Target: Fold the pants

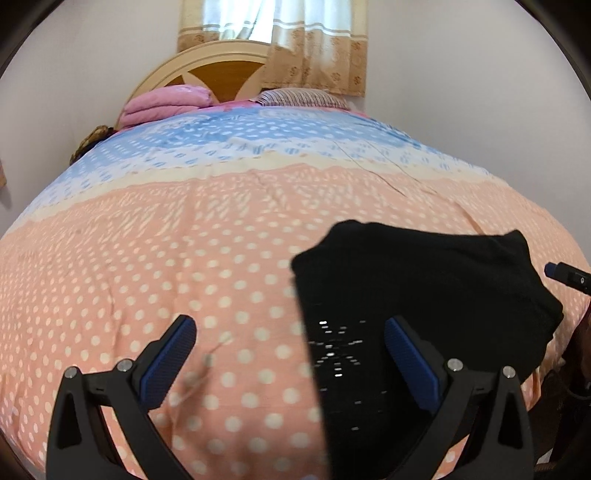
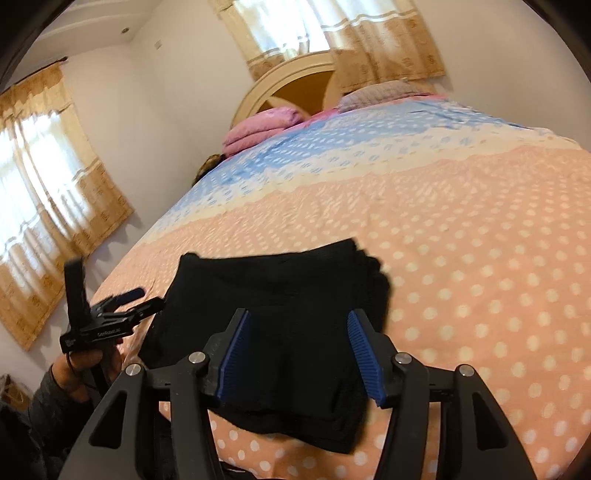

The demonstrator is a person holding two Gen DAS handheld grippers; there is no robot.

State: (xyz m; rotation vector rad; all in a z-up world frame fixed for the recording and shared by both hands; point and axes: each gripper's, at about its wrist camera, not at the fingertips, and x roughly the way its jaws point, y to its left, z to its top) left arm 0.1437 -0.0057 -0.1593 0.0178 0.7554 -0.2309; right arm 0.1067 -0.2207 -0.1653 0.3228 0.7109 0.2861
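1. The black pants lie folded into a compact bundle on the near part of the polka-dot bedspread.
2. Their long axis appears to run near to far.
3. The left gripper hovers spread wide, empty.
4. The right gripper hangs released above the pants.

Soft daylight, smeared feed, heavy fisheye bend.
I see light coming through the curtains above the headboard; the bedspread below is motion-blurred, frame corners black.
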